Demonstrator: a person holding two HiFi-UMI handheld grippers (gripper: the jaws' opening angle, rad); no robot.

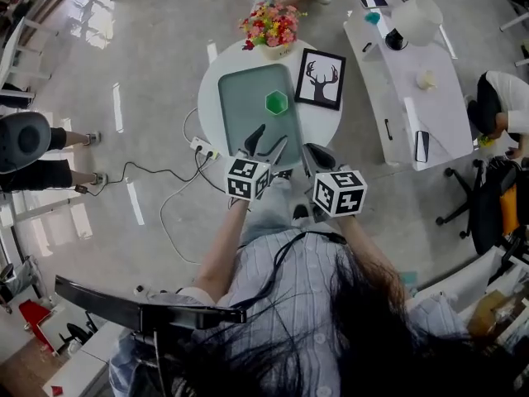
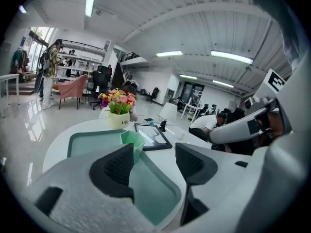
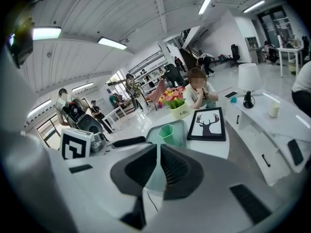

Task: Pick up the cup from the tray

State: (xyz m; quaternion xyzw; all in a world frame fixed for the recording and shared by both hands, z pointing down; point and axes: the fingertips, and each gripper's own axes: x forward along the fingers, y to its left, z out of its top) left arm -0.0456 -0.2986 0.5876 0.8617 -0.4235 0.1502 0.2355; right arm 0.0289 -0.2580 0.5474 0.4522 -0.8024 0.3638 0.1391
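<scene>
A green hexagonal cup (image 1: 276, 102) stands upright in the middle of a pale green tray (image 1: 240, 110) on the round white table (image 1: 211, 98). My left gripper (image 1: 269, 141) hovers over the tray's near edge, short of the cup, with its jaws open and nothing between them. In the left gripper view the cup (image 2: 132, 140) shows just beyond the left jaw of the left gripper (image 2: 153, 158). My right gripper (image 1: 318, 157) hangs at the table's near right edge, shut and empty. The right gripper view looks past the right gripper (image 3: 159, 155) to the cup (image 3: 168, 133) on the tray (image 3: 182, 128).
A flower pot (image 1: 270, 30) stands at the table's far edge, with a framed deer picture (image 1: 321, 78) to the right of the tray. A long white desk (image 1: 413, 98) with a lamp (image 1: 416, 19) runs along the right. A power strip and cable (image 1: 202, 148) lie on the floor at the left.
</scene>
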